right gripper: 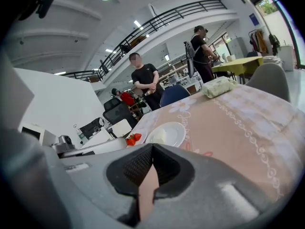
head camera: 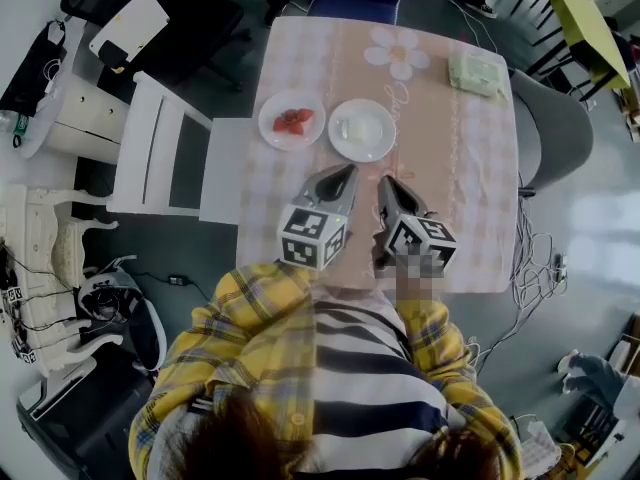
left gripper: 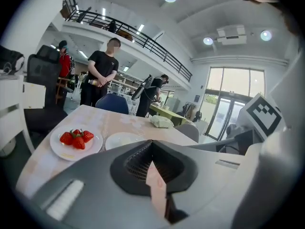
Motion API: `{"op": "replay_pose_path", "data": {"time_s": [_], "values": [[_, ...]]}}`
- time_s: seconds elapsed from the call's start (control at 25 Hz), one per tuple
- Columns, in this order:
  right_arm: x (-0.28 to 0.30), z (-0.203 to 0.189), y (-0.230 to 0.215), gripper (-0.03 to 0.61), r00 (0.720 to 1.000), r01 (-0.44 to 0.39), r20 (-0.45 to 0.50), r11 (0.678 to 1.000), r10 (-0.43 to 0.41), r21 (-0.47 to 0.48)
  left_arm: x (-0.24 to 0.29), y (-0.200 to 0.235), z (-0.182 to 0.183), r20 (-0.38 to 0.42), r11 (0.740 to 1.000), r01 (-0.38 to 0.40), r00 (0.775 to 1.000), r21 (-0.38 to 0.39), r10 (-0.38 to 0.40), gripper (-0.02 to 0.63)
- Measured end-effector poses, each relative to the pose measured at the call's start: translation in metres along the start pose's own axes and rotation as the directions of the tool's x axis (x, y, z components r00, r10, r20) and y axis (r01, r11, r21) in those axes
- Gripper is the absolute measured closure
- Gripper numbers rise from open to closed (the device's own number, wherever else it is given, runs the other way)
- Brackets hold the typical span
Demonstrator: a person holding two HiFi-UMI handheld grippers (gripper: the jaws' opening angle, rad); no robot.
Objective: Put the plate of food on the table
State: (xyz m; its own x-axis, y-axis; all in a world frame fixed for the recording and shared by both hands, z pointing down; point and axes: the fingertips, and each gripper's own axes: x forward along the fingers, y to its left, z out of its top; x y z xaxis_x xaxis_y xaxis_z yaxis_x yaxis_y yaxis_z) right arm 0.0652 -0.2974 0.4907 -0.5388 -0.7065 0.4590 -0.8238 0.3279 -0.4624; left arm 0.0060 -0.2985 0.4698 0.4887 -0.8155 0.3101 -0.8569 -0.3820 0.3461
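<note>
**A:** What do we see from above?

**B:** We look steeply down on a table (head camera: 470, 198) with a pink checked cloth. Two round plates already rest on it, side by side and just apart. The strawberry plate (head camera: 268, 128) is on the left. A white plate (head camera: 386, 118) with something pale on it is on the right.

**A:** And our grippers?

**B:** Both hang over the near edge of the table. The left gripper (head camera: 347, 172) has its jaws pressed together with nothing between them. The right gripper (head camera: 386, 182) is the same, closed and empty. Neither touches a plate.

**A:** Which way do the plates lie from us?

**B:** They are ahead, further up the table from our body. Both grippers point their long axes that way, and their tips lean slightly toward each other. The white plate sits almost straight ahead of the two tips, near both. The strawberry plate sits ahead and off to the left, so the left gripper is nearer to it. The plates are round, so we judge either one could be approached from any side.

**A:** Is a plate still to be placed?

**B:** We judge not, since both stand flat on the cloth
</note>
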Motion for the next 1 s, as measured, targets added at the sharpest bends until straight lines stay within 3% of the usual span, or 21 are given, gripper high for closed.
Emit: {"op": "replay_pose_path", "data": {"time_s": [0.2, 0.64, 1.0], "values": [[-0.013, -0.017, 0.009, 0.581, 0.999, 0.05, 0.018, 0.999, -0.05, 0.005, -0.016, -0.006, -0.013, -0.028, 0.998, 0.052, 0.998, 0.045, -0.051, 0.614], [-0.045, -0.048, 0.015, 0.581, 0.994, 0.105, 0.019, 0.994, -0.105, 0.018, -0.041, -0.026, -0.046, -0.119, 0.993, 0.112, 0.987, 0.039, -0.107, 0.614], [-0.079, -0.081, 0.019, 0.581, 0.995, 0.099, 0.004, 0.994, -0.099, 0.035, -0.068, -0.045, -0.075, -0.159, 0.996, 0.086, 0.984, 0.015, -0.083, 0.614]]}}
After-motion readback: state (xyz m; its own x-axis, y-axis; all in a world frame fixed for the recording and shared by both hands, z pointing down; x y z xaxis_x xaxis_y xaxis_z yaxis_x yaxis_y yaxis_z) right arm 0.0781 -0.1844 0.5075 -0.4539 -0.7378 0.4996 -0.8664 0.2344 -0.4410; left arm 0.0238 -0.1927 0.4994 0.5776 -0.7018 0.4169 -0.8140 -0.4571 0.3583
